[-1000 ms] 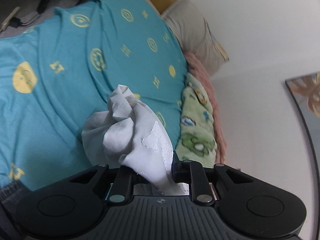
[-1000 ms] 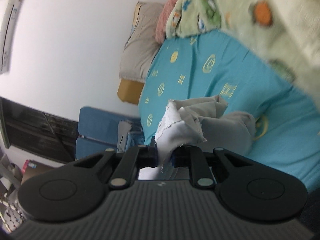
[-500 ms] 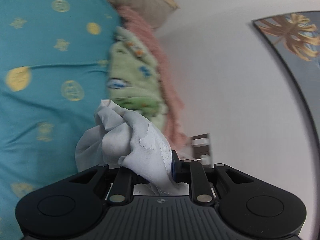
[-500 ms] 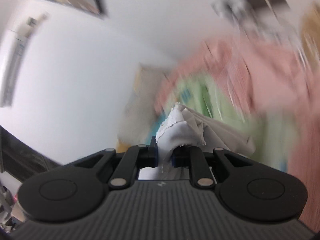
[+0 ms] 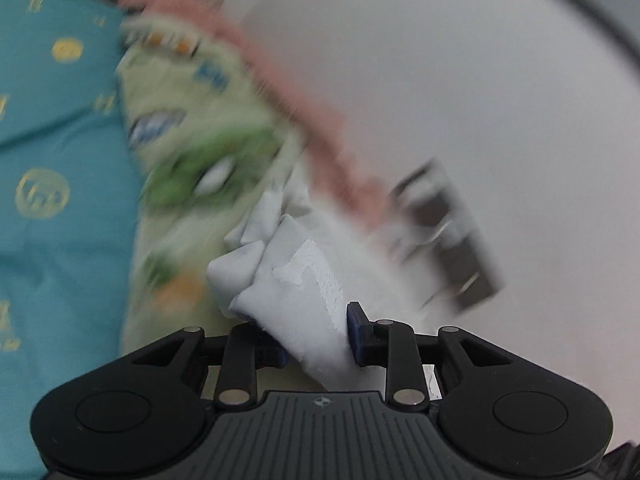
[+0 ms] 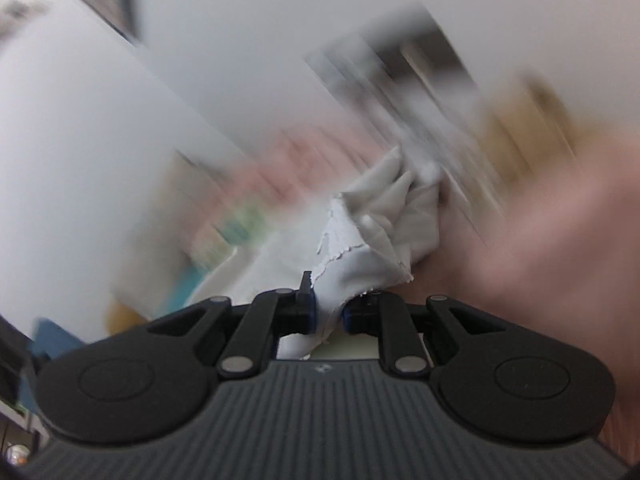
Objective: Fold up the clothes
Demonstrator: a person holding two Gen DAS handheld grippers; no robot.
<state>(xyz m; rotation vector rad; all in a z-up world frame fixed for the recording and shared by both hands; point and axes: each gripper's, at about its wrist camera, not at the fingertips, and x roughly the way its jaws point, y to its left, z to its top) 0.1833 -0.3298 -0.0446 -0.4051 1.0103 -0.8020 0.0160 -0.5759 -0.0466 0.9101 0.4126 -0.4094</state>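
Observation:
A crumpled white garment with a frayed edge is bunched between the pads of my left gripper. The jaws are opening, and the cloth still fills the gap and touches both pads. It hangs over the green patterned blanket. In the right wrist view another bunch of the white garment sticks up from my right gripper, which is shut tight on it. Both views are blurred by motion.
A teal bed sheet with yellow prints lies at the left, with a pink fluffy blanket along the white wall. A dark blurred piece of furniture stands by the wall. A large pink blur fills the right of the right wrist view.
Both views have swung from the teal bed toward the blankets and the wall. The left jaws stand wider around the cloth than before. The right grip looks the same.

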